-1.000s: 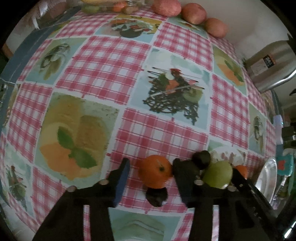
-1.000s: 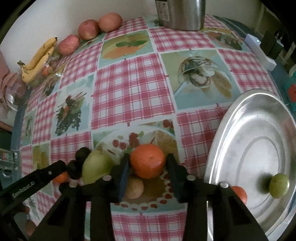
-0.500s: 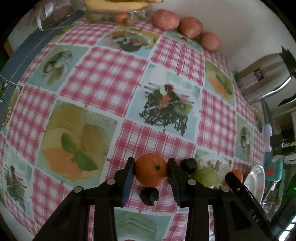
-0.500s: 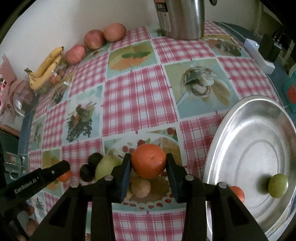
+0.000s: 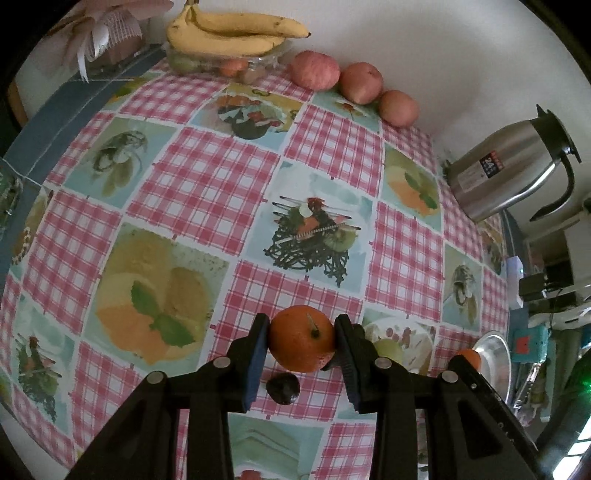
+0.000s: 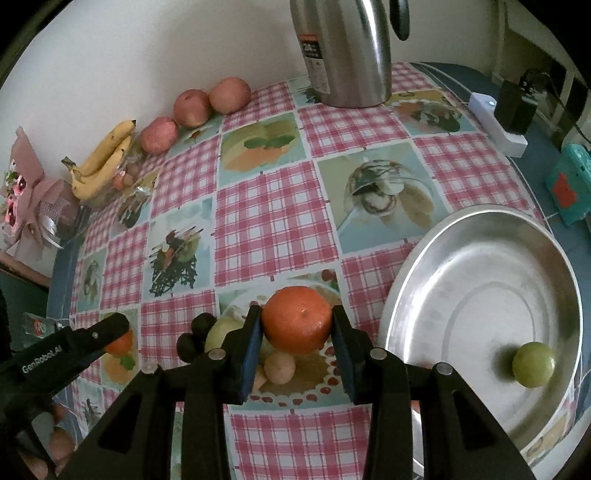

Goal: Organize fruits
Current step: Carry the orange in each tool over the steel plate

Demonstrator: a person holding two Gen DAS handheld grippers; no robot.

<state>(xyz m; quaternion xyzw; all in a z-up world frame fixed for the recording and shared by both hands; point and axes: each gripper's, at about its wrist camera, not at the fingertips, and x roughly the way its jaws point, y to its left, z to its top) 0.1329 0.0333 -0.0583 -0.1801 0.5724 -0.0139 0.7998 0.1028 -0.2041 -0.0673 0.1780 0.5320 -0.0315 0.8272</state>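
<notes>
My left gripper (image 5: 301, 345) is shut on an orange (image 5: 301, 341) and holds it above the checked tablecloth; a dark plum (image 5: 282, 387) lies under it. My right gripper (image 6: 297, 325) is shut on another orange (image 6: 297, 321), held above a small brown fruit (image 6: 279, 367), a green pear (image 6: 221, 330) and two dark plums (image 6: 195, 334). The steel tray (image 6: 461, 258) at the right holds one green fruit (image 6: 533, 364). The left gripper with its orange (image 6: 118, 343) shows at the left of the right wrist view.
Three apples (image 5: 354, 88) line the back wall beside bananas (image 5: 229, 35) on a clear fruit container (image 5: 221, 64). A steel thermos jug (image 6: 343, 51) stands at the back. A white power strip with a black plug (image 6: 506, 122) and a teal object (image 6: 569, 192) lie right of the tray.
Both grippers have risen with their oranges. The left one closed on its orange from an open stance a second ago. The table looks farther away in both views.
</notes>
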